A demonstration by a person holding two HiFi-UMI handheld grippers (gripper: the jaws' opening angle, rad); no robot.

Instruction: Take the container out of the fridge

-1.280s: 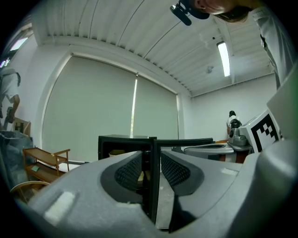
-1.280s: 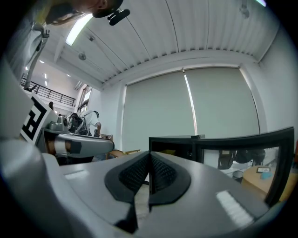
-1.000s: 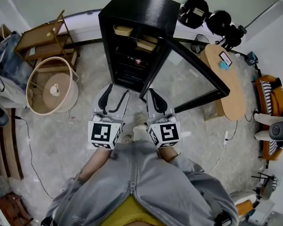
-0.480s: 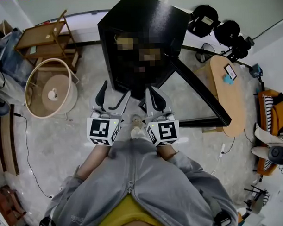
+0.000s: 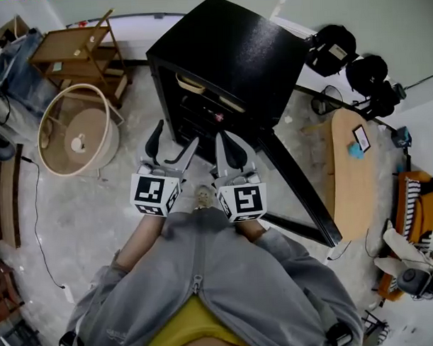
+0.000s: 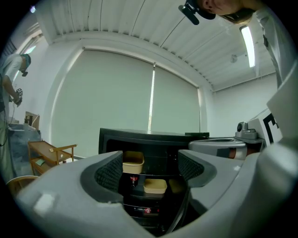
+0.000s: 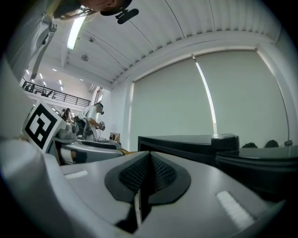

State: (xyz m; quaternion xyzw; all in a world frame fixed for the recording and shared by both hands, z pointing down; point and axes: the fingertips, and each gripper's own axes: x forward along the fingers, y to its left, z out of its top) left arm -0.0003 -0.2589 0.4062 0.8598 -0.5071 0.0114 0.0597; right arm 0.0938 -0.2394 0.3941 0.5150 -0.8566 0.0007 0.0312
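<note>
A black fridge (image 5: 227, 69) stands in front of me with its glass door (image 5: 302, 194) swung open to the right. On its top shelf sits a beige container (image 5: 190, 84) (image 6: 133, 162); a second beige container (image 6: 155, 186) rests one shelf lower. My left gripper (image 5: 174, 138) (image 6: 151, 169) is held level a short way before the open shelves. Its jaws are open and have just been opening, with nothing between them. Just right of it, my right gripper (image 5: 224, 141) (image 7: 149, 172) is shut and empty, near the hinge side.
A round wicker frame (image 5: 77, 138) and a wooden shelf cart (image 5: 78, 56) stand at the left. An oval wooden table (image 5: 351, 171) and black bags (image 5: 340, 47) are at the right. A person (image 6: 11, 93) stands far off at the left.
Both grippers have moved forward, closer to the fridge opening. The left jaws have spread wider apart. The right jaws stay shut.
</note>
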